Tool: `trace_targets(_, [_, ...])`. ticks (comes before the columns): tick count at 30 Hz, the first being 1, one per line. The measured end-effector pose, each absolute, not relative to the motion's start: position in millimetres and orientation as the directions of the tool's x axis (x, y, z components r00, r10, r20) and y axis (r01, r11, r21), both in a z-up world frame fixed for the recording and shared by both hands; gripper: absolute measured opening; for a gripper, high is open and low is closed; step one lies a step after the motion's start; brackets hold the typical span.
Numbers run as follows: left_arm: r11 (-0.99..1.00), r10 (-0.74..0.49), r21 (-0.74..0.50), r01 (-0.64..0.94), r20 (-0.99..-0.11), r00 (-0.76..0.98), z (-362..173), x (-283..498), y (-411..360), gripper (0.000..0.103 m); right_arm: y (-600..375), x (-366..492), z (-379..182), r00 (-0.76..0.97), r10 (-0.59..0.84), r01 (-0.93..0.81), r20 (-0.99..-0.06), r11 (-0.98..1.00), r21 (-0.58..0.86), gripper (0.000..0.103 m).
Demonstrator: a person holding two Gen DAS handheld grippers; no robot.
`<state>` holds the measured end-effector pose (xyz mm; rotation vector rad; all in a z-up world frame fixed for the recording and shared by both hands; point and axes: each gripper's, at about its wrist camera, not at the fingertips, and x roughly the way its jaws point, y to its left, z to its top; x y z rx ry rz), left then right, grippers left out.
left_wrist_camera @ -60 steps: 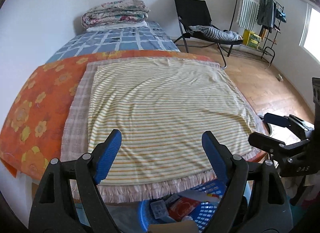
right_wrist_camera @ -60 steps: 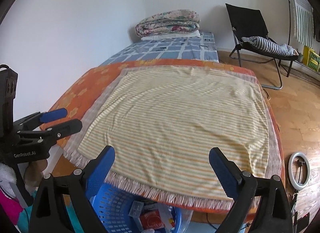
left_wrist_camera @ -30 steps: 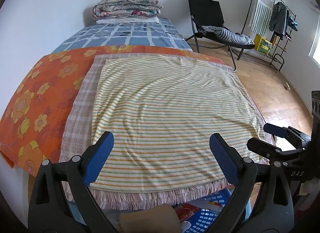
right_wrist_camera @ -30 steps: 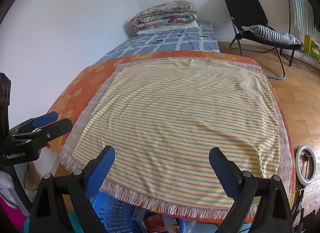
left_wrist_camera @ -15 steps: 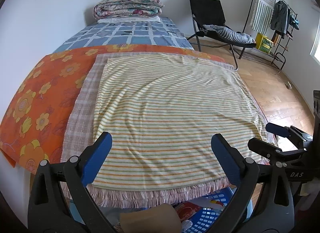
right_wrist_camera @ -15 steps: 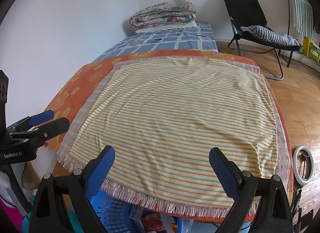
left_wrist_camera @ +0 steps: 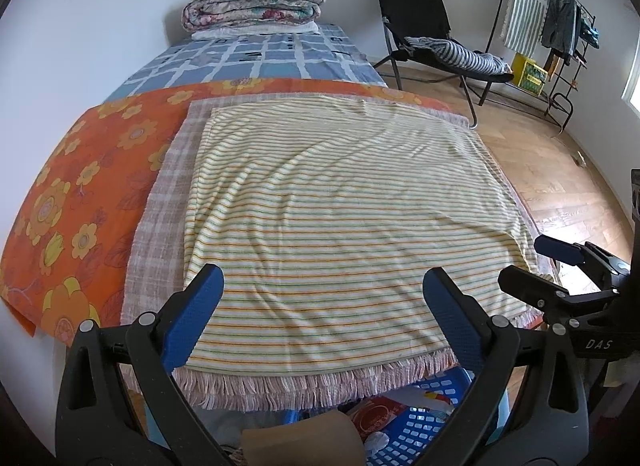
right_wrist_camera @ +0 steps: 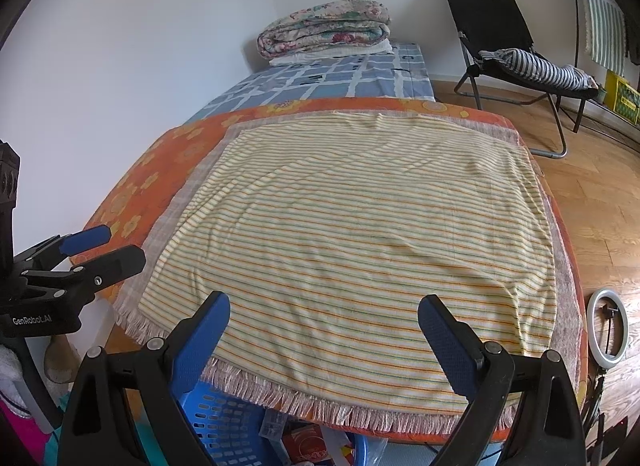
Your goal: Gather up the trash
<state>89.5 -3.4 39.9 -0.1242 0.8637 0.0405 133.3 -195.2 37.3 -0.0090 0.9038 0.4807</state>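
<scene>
Hovering wide open and empty, the left gripper and right gripper touched nothing. Near them, the blue perforated plastic basket held red packaging and paper scraps.

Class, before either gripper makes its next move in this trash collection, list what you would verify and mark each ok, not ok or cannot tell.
1. Left gripper open and empty: ok.
2. Right gripper open and empty: ok.
3. Blue basket below the bed's near edge, holding trash: ok.
4. Striped blanket free of trash: ok.
5. Grippers apart from each other: ok.
6. Trash left on floor: cannot tell.
</scene>
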Motion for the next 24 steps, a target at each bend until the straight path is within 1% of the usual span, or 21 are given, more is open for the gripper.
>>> trace_targets(24, [0.993,-0.018,-0.087,-0.077,-0.769,0.638,34.8,89.8,-5.5,0.102,-202.0,136.3,36.7,0.531,0.383,-0.381,-0.756,0.905,0.190,0.096])
